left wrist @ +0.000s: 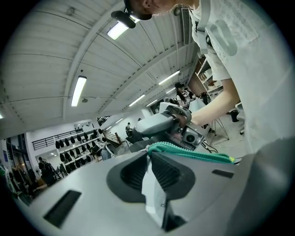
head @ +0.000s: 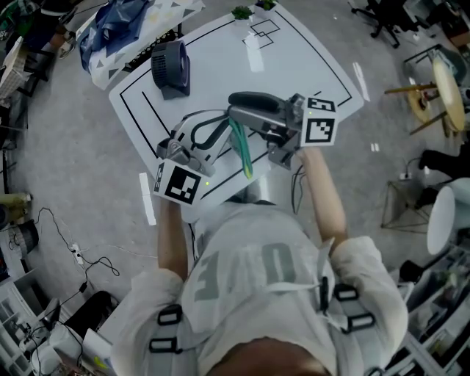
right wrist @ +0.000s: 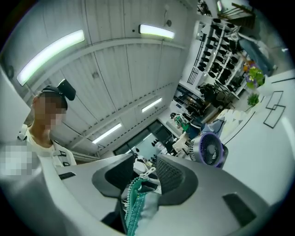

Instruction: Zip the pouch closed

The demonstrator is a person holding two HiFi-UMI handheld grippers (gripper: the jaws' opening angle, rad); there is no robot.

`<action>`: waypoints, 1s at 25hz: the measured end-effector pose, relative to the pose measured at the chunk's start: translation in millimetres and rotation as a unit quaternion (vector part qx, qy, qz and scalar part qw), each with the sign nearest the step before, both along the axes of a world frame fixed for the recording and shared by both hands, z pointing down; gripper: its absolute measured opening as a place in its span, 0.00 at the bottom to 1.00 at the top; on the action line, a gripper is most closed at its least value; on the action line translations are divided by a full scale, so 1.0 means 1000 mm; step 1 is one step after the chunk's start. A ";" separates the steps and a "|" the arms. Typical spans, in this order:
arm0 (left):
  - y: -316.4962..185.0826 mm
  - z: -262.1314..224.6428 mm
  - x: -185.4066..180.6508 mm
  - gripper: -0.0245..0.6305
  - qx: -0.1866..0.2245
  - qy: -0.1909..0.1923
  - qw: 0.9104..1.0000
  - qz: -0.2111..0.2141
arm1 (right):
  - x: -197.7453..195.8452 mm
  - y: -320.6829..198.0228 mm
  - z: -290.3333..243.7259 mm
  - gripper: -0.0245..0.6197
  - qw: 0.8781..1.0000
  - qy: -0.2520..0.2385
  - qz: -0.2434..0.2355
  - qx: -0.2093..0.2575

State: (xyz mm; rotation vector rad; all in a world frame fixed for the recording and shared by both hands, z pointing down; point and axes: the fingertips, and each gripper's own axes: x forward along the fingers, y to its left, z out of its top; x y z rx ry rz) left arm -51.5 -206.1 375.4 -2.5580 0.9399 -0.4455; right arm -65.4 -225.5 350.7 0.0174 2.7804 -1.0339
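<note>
The pouch is clear and whitish with a green zipper and hangs over the near edge of the white table, between both grippers. My left gripper is shut on the pouch's end; the green zipper runs from its tips off to the right. My right gripper faces it from the right; seen from the left gripper, the right gripper is close behind the zipper. Its jaws stand apart, with the zipper and its silver pull tab between them, not pinched.
A purple fan stands on the table's left part and also shows in the right gripper view. Small green plants sit at the far edge. A blue bag lies beyond the table's left corner. Black lines mark the tabletop.
</note>
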 end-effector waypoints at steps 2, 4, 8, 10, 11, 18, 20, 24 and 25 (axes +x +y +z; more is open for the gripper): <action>-0.001 -0.001 0.000 0.09 0.000 -0.001 1.000 0.001 | 0.000 0.000 0.001 0.27 1.000 -0.005 -0.003 -0.011; -0.001 0.000 -0.002 0.09 0.001 -0.006 1.000 0.002 | 0.001 -0.001 0.004 0.25 1.000 -0.004 0.001 -0.019; -0.003 0.005 -0.004 0.09 -0.001 -0.015 1.000 -0.002 | 0.001 -0.002 -0.002 0.16 1.000 -0.022 0.008 -0.012; -0.004 0.004 -0.005 0.09 -0.002 -0.012 1.000 -0.004 | 0.003 -0.003 0.003 0.12 1.000 -0.004 0.016 -0.003; -0.005 0.003 -0.005 0.09 -0.002 -0.010 1.000 -0.005 | 0.003 -0.002 0.006 0.10 1.000 0.006 0.017 0.005; -0.004 0.005 -0.008 0.09 -0.016 0.005 1.000 -0.005 | 0.001 0.003 0.010 0.06 0.998 0.029 0.039 0.048; -0.004 0.004 -0.008 0.09 -0.024 0.013 1.000 -0.002 | 0.002 0.004 0.010 0.06 0.996 0.031 0.050 0.065; -0.002 0.006 -0.008 0.09 -0.020 0.004 1.000 -0.002 | 0.002 0.007 0.010 0.05 0.990 0.050 0.068 0.109; -0.003 0.007 -0.009 0.08 -0.020 0.001 1.000 -0.003 | 0.002 0.008 0.010 0.05 0.988 0.057 0.072 0.121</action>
